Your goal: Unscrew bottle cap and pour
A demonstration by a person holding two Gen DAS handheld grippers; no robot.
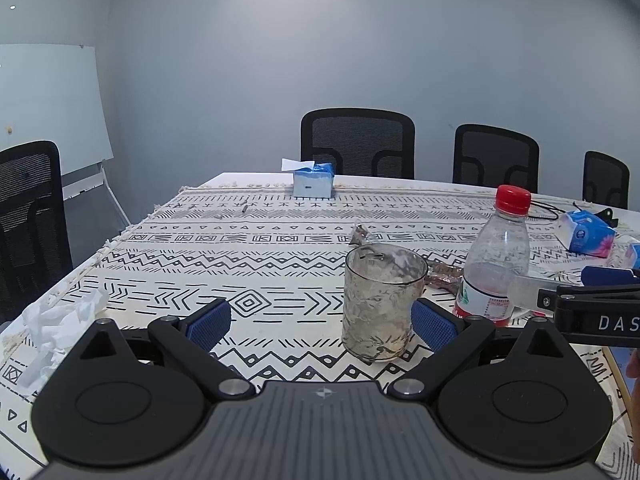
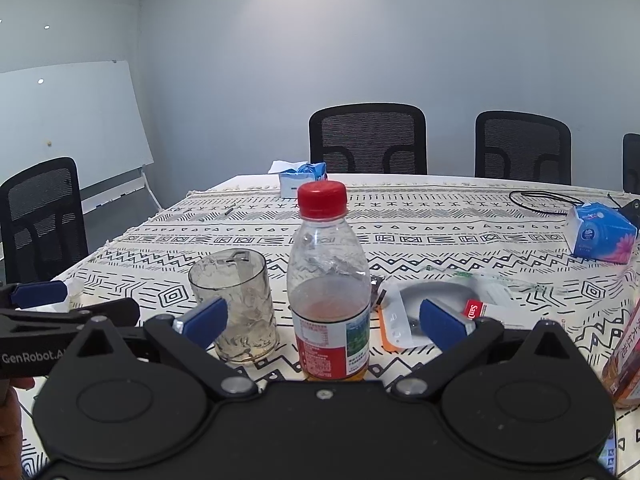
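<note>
A clear plastic bottle [image 2: 329,280] with a red cap [image 2: 322,198] and a red label stands upright on the patterned tablecloth, a little amber liquid at its bottom. It sits between the blue pads of my right gripper [image 2: 322,320], which is open and not touching it. A cloudy clear cup [image 2: 236,304] stands just left of the bottle. In the left wrist view the cup [image 1: 382,300] stands between the pads of my open left gripper [image 1: 322,322], nearer the right pad. The bottle [image 1: 496,264] is to its right, with the right gripper's finger beside it.
Crumpled white tissue [image 1: 56,328] lies at the table's left edge. A tissue box [image 1: 313,182] stands at the far edge, a blue tissue pack [image 2: 602,236] and a black cable [image 2: 548,200] far right. Plastic packaging [image 2: 436,308] lies right of the bottle. Black chairs [image 2: 368,140] line the far side.
</note>
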